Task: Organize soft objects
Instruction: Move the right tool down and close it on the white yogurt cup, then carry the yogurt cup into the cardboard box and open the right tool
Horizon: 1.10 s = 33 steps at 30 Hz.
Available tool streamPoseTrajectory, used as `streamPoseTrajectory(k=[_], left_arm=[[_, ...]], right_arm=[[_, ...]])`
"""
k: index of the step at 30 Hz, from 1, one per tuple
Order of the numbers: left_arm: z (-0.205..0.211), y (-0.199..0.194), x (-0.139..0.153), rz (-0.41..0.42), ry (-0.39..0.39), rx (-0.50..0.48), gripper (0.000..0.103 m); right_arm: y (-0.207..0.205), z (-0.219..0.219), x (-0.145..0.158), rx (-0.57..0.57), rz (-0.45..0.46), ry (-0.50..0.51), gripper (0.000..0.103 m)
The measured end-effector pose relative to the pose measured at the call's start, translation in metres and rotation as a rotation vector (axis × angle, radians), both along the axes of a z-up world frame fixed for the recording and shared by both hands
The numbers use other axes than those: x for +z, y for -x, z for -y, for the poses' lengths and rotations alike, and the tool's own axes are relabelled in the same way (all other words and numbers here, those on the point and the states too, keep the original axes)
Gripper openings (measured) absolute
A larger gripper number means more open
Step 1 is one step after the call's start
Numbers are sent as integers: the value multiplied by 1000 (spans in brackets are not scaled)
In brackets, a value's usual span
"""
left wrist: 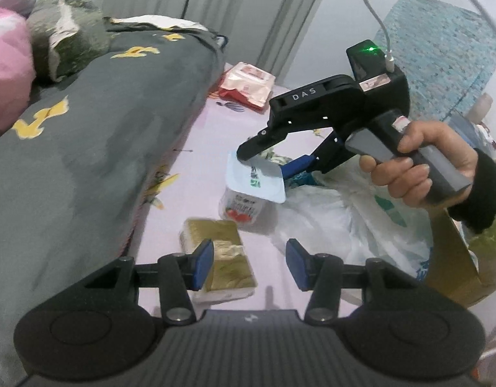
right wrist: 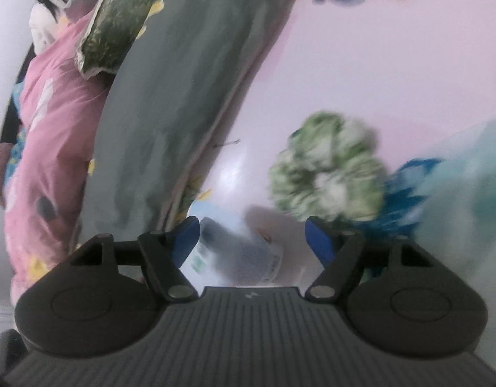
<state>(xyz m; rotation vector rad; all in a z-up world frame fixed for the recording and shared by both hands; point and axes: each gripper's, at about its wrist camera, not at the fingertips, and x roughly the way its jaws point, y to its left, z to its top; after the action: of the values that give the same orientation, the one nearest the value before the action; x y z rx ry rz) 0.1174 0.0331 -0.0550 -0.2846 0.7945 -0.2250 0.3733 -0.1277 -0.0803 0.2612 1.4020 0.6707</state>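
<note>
Scrunchie (right wrist: 327, 174): green and white, blurred, lying on the pink bed sheet (right wrist: 393, 74) just beyond the right gripper's far pad, touching neither pad.
Right gripper (right wrist: 251, 242): jaws apart, nothing pinched; yogurt cup lies in the gap between the blue pads, whether touched cannot be told.
Right gripper, from the other camera (left wrist: 264, 164): black, tilted down over the cup, one black fingertip at the edge of the cup's lid; held by a hand (left wrist: 406, 164) in a black sleeve (left wrist: 480, 193).
Yogurt cup (left wrist: 244, 200): tipped on its side on the sheet, white foil lid facing up, strawberry print on the wall.
Left gripper (left wrist: 249, 262): jaws partly apart, hanging above the sheet, gripping nothing; gold packet shows behind the left pad.
Gold packet (left wrist: 219, 254): flat on the sheet, near the cup, toward the sheet's near edge.
Plastic bag (left wrist: 344, 222): white, crumpled, right of the cup.
Blue cloth (right wrist: 409, 190): blurred, just beside the scrunchie, on its right.
Grey quilt (left wrist: 86, 148): rolled along the sheet's left side, yellow print on it.
Pink pillow (left wrist: 6, 74): beyond the quilt, at the left edge.
Red and white packet (left wrist: 248, 87): at the sheet's far end, well apart from the cup.
</note>
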Motion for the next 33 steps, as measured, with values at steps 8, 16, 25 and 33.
streamPoseTrajectory(k=[8, 16, 25, 33], left_arm=[[21, -36, 2, 52, -127, -33, 57], [41, -90, -22, -29, -207, -89, 63], [43, -91, -17, 1, -196, -41, 61], [67, -70, 46, 159, -215, -84, 57]], right_arm=[[6, 19, 1, -41, 0, -30, 49], [8, 13, -2, -52, -23, -68, 44], [14, 5, 3, -50, -19, -83, 36], [33, 33, 55, -63, 46, -178, 36]])
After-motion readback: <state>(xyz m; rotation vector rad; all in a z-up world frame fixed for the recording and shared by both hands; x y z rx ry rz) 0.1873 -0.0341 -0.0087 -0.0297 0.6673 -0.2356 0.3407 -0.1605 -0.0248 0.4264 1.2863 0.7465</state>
